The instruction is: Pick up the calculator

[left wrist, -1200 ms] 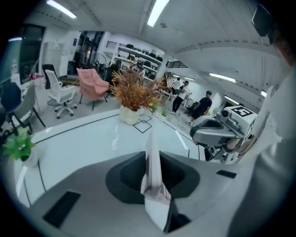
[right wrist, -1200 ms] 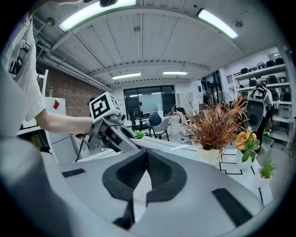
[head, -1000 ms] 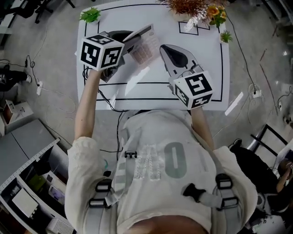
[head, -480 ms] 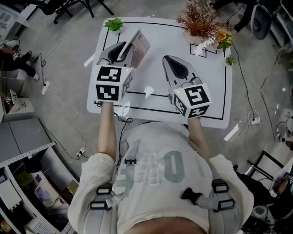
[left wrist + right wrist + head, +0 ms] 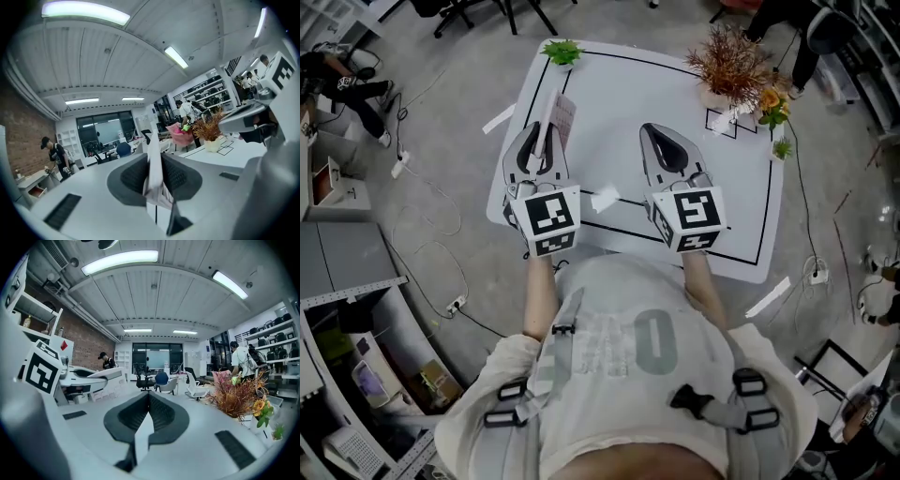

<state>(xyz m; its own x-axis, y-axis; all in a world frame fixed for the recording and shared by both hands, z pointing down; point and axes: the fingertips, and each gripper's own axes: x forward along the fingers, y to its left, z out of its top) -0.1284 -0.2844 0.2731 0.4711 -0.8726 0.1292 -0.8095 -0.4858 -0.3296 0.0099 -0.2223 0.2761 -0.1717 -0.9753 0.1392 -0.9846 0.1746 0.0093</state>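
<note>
Calculator (image 5: 153, 180) edge-up between jaws of left gripper (image 5: 541, 133), above table (image 5: 619, 89)

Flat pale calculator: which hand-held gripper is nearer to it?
Left. The left hand-held gripper is clamped on the flat pale calculator, held edge-up; the right hand-held gripper is apart to its right, shut and empty.

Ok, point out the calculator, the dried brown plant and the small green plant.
flat white calculator (image 5: 153, 164), left gripper view, its thin edge.
brown dried plant (image 5: 731, 58), head view, its branches.
small green plant (image 5: 562, 52), head view, its leaves.
</note>
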